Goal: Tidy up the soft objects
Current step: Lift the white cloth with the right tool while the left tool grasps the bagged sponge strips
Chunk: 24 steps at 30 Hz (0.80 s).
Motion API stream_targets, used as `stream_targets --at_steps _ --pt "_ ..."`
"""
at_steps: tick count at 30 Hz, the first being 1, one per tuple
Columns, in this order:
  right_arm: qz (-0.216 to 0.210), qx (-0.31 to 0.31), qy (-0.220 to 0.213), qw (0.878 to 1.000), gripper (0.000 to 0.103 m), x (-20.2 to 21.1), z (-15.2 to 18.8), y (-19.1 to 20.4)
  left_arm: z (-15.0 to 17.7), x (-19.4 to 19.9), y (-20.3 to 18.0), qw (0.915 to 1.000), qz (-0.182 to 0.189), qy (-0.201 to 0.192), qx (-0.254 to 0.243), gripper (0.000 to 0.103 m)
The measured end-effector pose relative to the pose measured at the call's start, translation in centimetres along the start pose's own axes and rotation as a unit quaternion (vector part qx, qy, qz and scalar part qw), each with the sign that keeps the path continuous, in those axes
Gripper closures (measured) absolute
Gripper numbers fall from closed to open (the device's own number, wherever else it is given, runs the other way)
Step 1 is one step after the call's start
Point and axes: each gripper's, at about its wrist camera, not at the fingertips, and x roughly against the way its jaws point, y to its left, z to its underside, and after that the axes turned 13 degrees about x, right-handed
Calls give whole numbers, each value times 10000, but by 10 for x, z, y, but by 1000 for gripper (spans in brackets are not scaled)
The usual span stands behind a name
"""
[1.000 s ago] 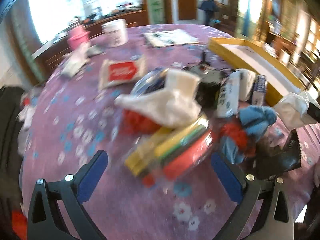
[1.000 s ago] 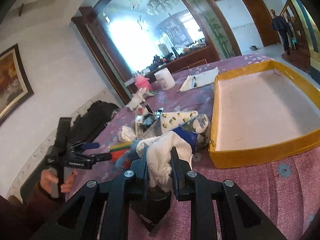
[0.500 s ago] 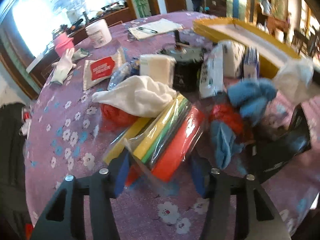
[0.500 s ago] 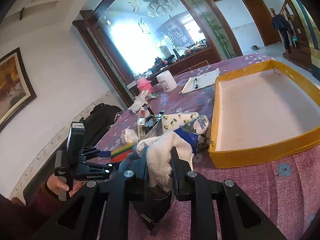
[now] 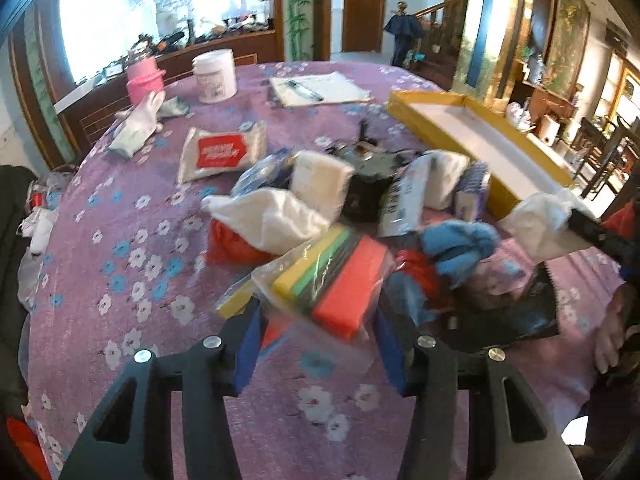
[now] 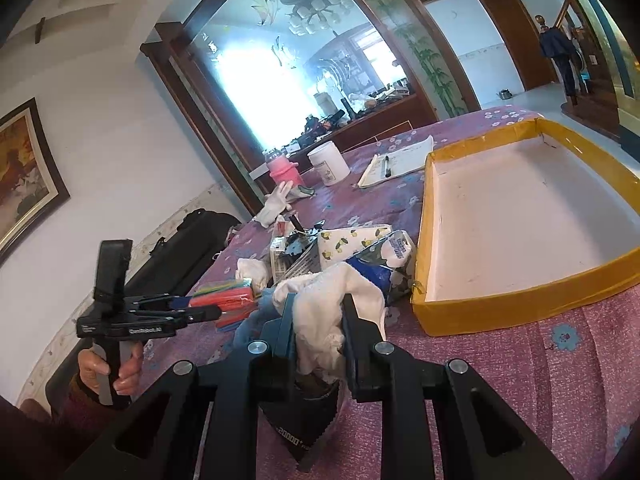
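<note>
My left gripper (image 5: 316, 336) is shut on a clear bag of coloured sponges (image 5: 332, 276), yellow, green and orange, lifted a little off the purple cloth; the bag also shows in the right wrist view (image 6: 228, 300). My right gripper (image 6: 318, 320) is shut on a white cloth (image 6: 332, 300), held above the table near the yellow tray (image 6: 520, 300); the same cloth shows in the left wrist view (image 5: 540, 228). A pile of soft things lies between them: a white cloth (image 5: 268, 216), a blue cloth (image 5: 460, 244), red fabric (image 5: 232, 244), tissue packs (image 5: 412, 196).
The yellow tray (image 5: 440, 132) has a white floor. A wipes pack (image 5: 222, 152), white gloves (image 5: 140, 124), a pink container (image 5: 145, 80), a white tub (image 5: 214, 76) and a notepad with pen (image 5: 320, 90) lie farther back. A black foil pouch (image 5: 516, 316) lies at the right.
My left gripper went from open to shut on the sponge bag and has raised it slightly. My right gripper keeps hold of the white cloth, nearly still.
</note>
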Motion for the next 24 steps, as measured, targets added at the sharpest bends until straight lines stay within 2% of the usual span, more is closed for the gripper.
stream_targets --at_steps 3,7,10,13,14,15,19,22,24 --pt "4 -26 18 10000 82 -1 0 -1 -2 2 -10 10000 76 -30 -30 62" --pt "-20 -43 109 9999 82 -3 0 -2 -1 2 -20 9999 29 -58 -150 64" --pt "-26 12 134 9999 82 -4 0 1 3 -2 -19 9998 -38 73 -168 63" --pt "-19 44 126 9999 82 -4 1 2 15 -13 -17 9983 -48 484 -311 40" --pt "-49 59 129 9999 82 -4 1 2 19 -14 -17 9981 -54 506 -342 29" --pt "-46 72 125 9999 82 -3 1 3 22 -15 -16 9982 -128 480 -350 22" --pt "-44 118 150 9998 82 -4 1 4 29 -15 -10 9975 -339 485 -395 20" --pt "-43 121 174 9998 81 -5 1 4 31 -15 -3 9963 -349 665 -407 20" --pt "-51 122 179 9998 81 -5 2 5 31 -12 0 9962 -461 571 -462 20"
